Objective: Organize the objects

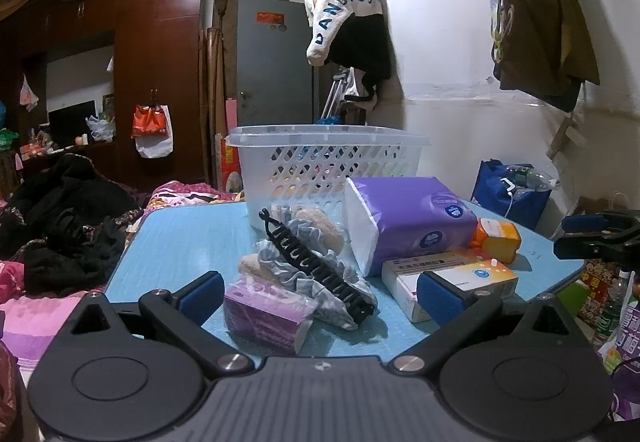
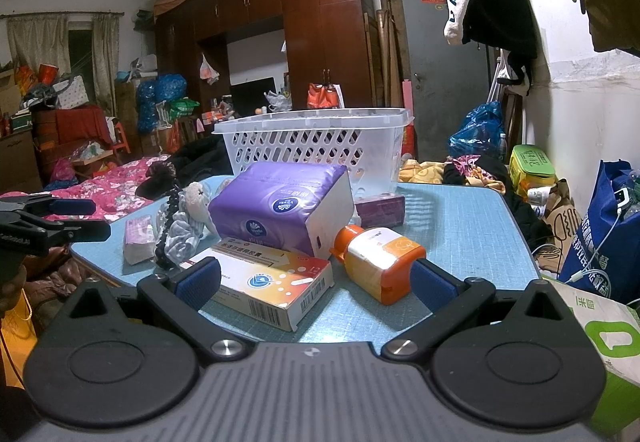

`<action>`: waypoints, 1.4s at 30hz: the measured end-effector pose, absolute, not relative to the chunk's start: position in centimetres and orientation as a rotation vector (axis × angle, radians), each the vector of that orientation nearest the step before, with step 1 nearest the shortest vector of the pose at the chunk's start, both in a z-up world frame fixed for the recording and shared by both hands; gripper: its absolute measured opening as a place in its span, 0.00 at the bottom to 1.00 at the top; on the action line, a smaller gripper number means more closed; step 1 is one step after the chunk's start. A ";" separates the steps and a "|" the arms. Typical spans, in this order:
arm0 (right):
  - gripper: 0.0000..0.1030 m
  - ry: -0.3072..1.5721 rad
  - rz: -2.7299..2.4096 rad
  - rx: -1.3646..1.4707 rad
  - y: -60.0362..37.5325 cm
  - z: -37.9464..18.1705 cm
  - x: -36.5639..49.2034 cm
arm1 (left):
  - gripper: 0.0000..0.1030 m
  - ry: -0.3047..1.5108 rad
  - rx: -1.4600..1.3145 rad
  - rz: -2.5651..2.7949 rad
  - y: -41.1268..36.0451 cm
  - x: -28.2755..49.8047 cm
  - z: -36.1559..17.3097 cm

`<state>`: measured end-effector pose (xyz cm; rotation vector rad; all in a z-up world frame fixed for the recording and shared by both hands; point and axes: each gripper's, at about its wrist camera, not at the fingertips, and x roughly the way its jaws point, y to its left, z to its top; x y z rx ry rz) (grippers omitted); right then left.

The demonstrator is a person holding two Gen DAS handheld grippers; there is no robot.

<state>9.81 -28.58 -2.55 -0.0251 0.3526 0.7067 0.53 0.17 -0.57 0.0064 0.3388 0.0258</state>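
Observation:
A white perforated basket (image 1: 328,162) (image 2: 316,146) stands at the far side of the blue table (image 1: 180,242) (image 2: 460,230). In front of it lie a purple tissue pack (image 1: 412,218) (image 2: 280,202), a white-orange medicine box (image 1: 452,282) (image 2: 272,282), an orange bottle (image 1: 496,234) (image 2: 380,262), a black hair claw (image 1: 316,262) on a grey scrunchie (image 1: 344,282) (image 2: 180,234), and a small purple packet (image 1: 264,314) (image 2: 138,238). My left gripper (image 1: 320,298) is open at the near edge, around the packet and claw. My right gripper (image 2: 316,282) is open around the box and bottle.
A dark purple box (image 2: 380,208) lies beside the basket. A bed with pink bedding and black clothes (image 1: 60,234) is left of the table. A blue bag (image 2: 604,242) and a green-white carton (image 2: 600,334) stand right. Clothes hang on the wall (image 1: 348,22).

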 end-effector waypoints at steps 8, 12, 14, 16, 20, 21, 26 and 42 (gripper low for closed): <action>1.00 0.353 0.707 -0.025 -28.6 -2.6 9.8 | 1.00 0.341 0.006 0.035 0.1 0.6 -0.6; 1.00 0.353 0.707 -0.024 -28.6 -2.6 9.8 | 1.00 0.341 0.002 0.042 0.2 0.6 -0.6; 1.00 0.353 0.707 -0.023 -28.6 -2.6 9.8 | 1.00 0.341 0.004 0.047 0.2 0.7 -0.6; 1.00 0.354 0.707 -0.024 -28.6 -2.6 9.8 | 1.00 0.342 0.002 0.045 0.2 0.7 -0.6; 1.00 0.355 0.707 -0.024 -28.5 -2.7 9.9 | 1.00 0.343 0.002 0.048 0.3 0.7 -0.7; 1.00 0.356 0.708 -0.024 -28.5 -2.8 9.9 | 1.00 0.343 0.002 0.048 0.3 0.7 -0.6; 1.00 0.361 0.705 -0.023 -28.5 -3.0 9.8 | 1.00 0.344 -0.001 0.052 0.4 0.9 -0.8; 1.00 0.363 0.703 -0.025 -28.5 -3.0 9.9 | 1.00 0.343 0.007 0.052 0.2 0.9 -0.8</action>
